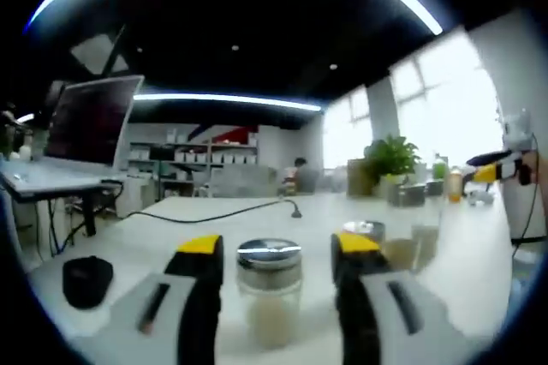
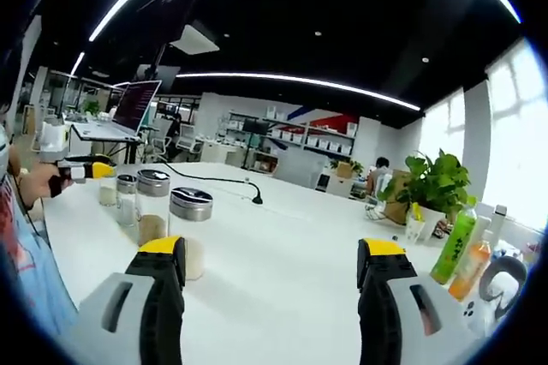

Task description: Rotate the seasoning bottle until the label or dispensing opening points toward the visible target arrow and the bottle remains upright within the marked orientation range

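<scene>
Left gripper point(image 1: 271, 254): jaws spread, flanking the upright seasoning bottle point(image 1: 269, 290) without clear contact; no label legible. Second jar point(image 1: 364, 230) just beyond the right jaw. Right gripper point(image 2: 274, 254): jaws wide apart over bare white table point(image 2: 282, 245), three jars point(image 2: 190, 211) left of it, green drink bottle point(image 2: 454, 249) right.

Clear glass seasoning bottle point(image 1: 269, 292) shows a silver lid and pale beige powder; the grey left gripper point(image 1: 276, 254) wears yellow tips over black pads, the table point(image 1: 257, 215) is white, a black round pouch point(image 1: 86, 279) sits by.
</scene>
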{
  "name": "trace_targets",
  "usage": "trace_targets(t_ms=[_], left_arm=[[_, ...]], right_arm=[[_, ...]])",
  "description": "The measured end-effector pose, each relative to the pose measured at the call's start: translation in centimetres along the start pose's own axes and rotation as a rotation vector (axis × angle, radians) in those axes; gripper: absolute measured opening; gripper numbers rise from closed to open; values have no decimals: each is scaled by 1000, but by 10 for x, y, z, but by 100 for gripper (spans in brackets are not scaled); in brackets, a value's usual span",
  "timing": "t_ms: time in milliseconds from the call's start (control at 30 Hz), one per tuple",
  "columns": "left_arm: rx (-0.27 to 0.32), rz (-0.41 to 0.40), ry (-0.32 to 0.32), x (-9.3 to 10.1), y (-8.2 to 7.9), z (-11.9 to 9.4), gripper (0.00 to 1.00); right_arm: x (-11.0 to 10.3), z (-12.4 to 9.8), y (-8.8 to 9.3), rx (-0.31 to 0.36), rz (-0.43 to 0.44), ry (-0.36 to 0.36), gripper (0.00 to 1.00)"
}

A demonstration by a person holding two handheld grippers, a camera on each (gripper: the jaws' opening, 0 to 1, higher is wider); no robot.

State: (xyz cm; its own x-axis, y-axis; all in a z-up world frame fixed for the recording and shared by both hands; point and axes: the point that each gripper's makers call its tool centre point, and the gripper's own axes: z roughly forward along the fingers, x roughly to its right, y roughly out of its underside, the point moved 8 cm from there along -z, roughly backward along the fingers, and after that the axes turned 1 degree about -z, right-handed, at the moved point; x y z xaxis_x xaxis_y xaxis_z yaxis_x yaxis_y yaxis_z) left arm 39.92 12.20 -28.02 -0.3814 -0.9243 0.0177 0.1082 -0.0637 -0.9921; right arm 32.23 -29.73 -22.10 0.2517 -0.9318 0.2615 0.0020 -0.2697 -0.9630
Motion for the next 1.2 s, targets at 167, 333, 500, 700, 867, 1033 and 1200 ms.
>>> trace_targets(t_ms=[167, 333, 500, 700, 867, 1033, 1200], left_arm=[[-14, 7, 12, 0, 3, 2, 40], [-26, -2, 30, -6, 4, 3, 33], [-27, -11, 65, -8, 5, 1, 33], [-26, -11, 100, -9, 4, 0, 33], [-34, -5, 138, -12, 4, 1, 33], [-57, 21, 194, -16, 2, 3, 33], [-69, 22, 233, -18, 2, 4, 33]], right_arm=[[3, -2, -3, 16, -20, 29, 83], [2, -2, -3, 20, -16, 24, 83], [3, -2, -2, 19, -8, 24, 83], [3, -1, -2, 19, 2, 18, 83], [4, -1, -3, 36, 22, 26, 80], [6, -1, -2, 38, 38, 33, 81], [4, 0, -3, 53, 51, 17, 81]])
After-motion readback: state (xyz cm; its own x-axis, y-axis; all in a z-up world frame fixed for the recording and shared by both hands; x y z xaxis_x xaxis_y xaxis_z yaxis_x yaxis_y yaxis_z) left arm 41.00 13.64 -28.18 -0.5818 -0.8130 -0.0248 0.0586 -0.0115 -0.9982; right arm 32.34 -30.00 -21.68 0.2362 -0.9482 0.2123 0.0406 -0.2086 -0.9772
